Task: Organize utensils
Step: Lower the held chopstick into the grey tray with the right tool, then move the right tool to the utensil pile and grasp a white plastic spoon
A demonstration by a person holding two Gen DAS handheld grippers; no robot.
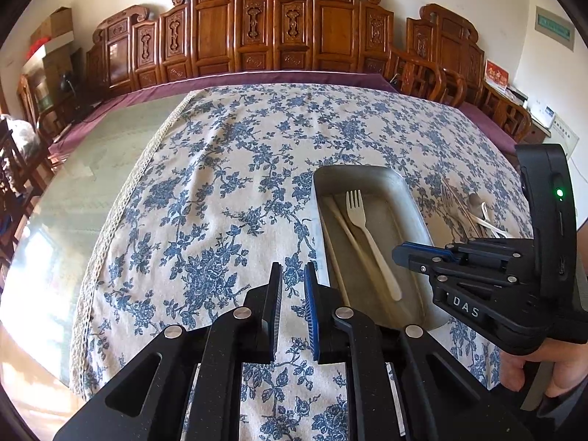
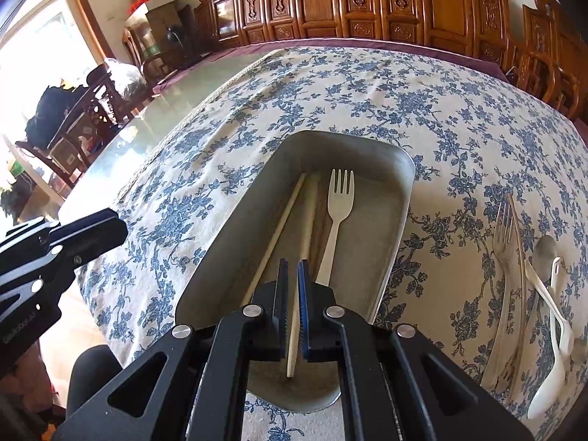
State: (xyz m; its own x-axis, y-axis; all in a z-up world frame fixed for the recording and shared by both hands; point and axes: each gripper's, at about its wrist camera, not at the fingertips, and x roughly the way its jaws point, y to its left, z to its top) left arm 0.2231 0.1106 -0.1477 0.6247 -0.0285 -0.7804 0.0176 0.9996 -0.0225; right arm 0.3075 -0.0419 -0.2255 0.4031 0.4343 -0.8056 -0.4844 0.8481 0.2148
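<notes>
A metal tray (image 2: pixel 404 191) lies on the blue-flowered tablecloth, holding a white plastic fork (image 2: pixel 340 202) and a wooden chopstick (image 2: pixel 283 228). My right gripper (image 2: pixel 293 270) hangs over the tray's near end, shut on a second chopstick (image 2: pixel 310 202) that points down the tray beside the first. In the left wrist view the tray (image 1: pixel 319 183), the fork (image 1: pixel 362 220) and the right gripper (image 1: pixel 398 253) lie to the right. My left gripper (image 1: pixel 293 275) hovers over bare cloth left of the tray, its jaws almost together with nothing between them. It also shows at the left edge of the right wrist view (image 2: pixel 114 228).
Loose utensils lie on the cloth right of the tray: a metal fork (image 2: pixel 503 242), a metal spoon (image 2: pixel 545 253) and white plastic spoons (image 2: pixel 551 294). Bare glass tabletop (image 1: pixel 92 183) lies left of the cloth. Carved wooden chairs (image 1: pixel 257 36) line the far side. A hand (image 1: pixel 551 375) holds the right gripper.
</notes>
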